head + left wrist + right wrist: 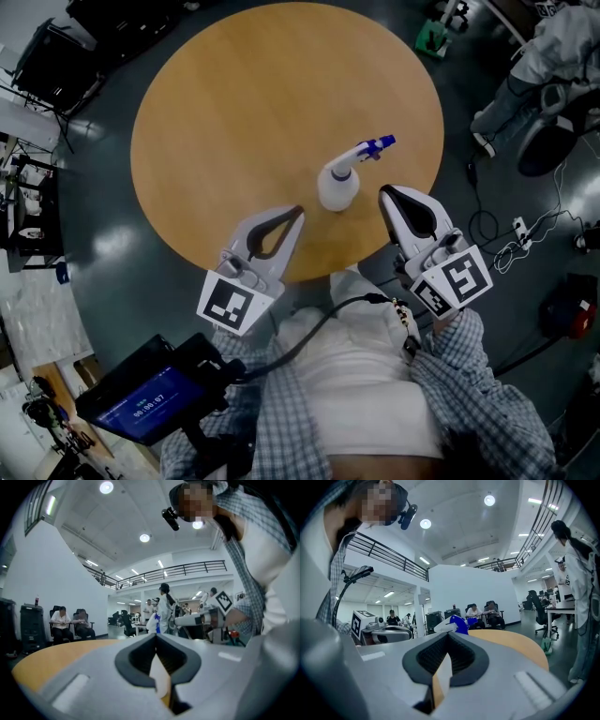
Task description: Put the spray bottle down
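Observation:
A white spray bottle (337, 186) with a blue nozzle (380, 143) stands upright on the round wooden table (244, 103), near its front edge. My left gripper (298, 212) rests to the bottle's left, shut and holding nothing. To the bottle's right, my right gripper (384, 193) is also shut and empty. Neither touches the bottle. In the left gripper view, the closed left gripper (156, 634) points over the table, with the bottle (153, 623) just past its tip. In the right gripper view, the blue nozzle (460, 623) shows above the closed right gripper (448, 633).
Cables and a power strip (518, 228) lie on the dark floor right of the table. A tablet screen (141, 398) hangs at the lower left. A seated person (553, 47) is at the top right. Other people sit in chairs (70, 623) far behind.

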A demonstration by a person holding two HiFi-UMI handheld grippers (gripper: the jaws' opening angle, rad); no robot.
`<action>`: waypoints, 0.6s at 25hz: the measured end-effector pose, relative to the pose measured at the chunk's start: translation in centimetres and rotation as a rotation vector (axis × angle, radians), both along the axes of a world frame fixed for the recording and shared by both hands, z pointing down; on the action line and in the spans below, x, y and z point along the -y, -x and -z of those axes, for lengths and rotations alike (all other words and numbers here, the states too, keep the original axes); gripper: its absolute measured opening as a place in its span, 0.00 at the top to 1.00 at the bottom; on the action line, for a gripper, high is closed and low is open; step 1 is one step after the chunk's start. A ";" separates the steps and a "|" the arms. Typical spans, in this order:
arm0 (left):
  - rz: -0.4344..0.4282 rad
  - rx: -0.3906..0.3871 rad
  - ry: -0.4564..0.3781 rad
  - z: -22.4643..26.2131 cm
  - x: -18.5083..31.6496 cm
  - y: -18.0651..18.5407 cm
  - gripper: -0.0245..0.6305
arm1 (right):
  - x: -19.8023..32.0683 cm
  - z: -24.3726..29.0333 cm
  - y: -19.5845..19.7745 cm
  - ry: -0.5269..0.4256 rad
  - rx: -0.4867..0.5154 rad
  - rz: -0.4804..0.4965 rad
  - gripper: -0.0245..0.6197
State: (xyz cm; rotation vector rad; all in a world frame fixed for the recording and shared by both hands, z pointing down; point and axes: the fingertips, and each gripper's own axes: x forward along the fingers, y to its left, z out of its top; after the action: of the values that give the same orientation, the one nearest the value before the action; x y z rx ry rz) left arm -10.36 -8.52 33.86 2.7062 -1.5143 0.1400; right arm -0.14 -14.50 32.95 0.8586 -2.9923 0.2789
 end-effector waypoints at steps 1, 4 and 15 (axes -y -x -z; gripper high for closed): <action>-0.002 0.000 -0.001 0.0 0.1 0.0 0.96 | 0.1 0.0 0.0 0.002 0.000 -0.002 0.95; -0.003 -0.002 -0.002 0.0 0.2 -0.1 0.96 | 0.2 -0.1 -0.1 0.003 0.000 -0.006 0.95; -0.007 -0.003 -0.003 0.0 0.3 -0.6 0.96 | 0.0 -0.3 -0.6 0.003 -0.001 -0.004 0.95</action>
State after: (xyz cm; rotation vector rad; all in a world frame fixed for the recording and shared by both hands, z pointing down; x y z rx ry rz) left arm -9.77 -8.80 33.88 2.7129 -1.5060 0.1347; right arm 0.42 -14.50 33.29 0.8651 -2.9891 0.2825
